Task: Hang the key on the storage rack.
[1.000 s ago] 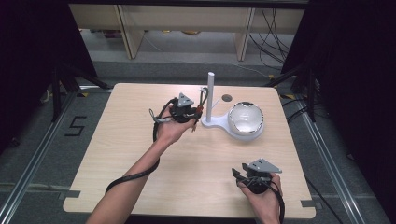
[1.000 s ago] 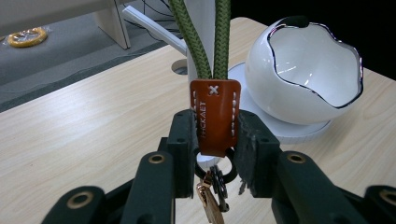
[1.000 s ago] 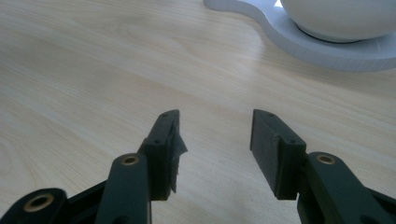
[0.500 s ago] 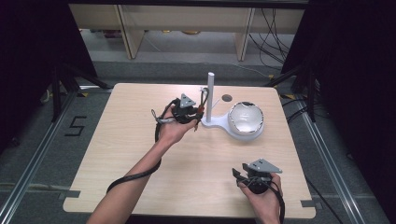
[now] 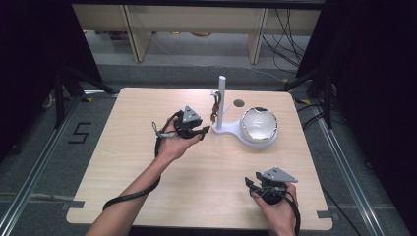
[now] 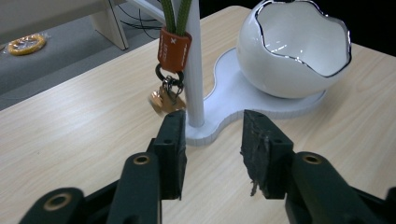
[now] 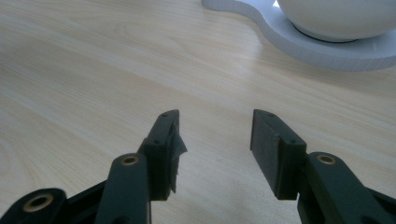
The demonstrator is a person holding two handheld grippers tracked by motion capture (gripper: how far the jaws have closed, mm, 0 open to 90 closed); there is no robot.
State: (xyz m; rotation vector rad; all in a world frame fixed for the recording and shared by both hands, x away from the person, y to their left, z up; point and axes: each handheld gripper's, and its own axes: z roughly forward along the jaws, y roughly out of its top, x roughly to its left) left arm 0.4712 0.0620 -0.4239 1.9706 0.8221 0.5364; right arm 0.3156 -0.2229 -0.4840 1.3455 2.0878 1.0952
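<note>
Now | L tool (image 6: 212,140) agape nr stand (image 6: 219,112) (keyring (image 6: 170,70) hung) | bowl (image 5: 259,125) beside

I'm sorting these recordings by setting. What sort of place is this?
Probably a lab or recording workspace, not a home: a bare wooden table ringed by black curtains, loose cables on the grey floor behind, and a taped "5" marking the floor beside the table.

Soft, even overhead light keeps the table (image 5: 123,162) bright in the high view, while both sides of the room are near black. The bowl (image 6: 294,51) shows glare streaks on its glossy inside, and only faint shadows lie beneath things. In the right gripper view the far tabletop and the base (image 7: 327,44) are blurred, and the jaws' lower parts are soft.
</note>
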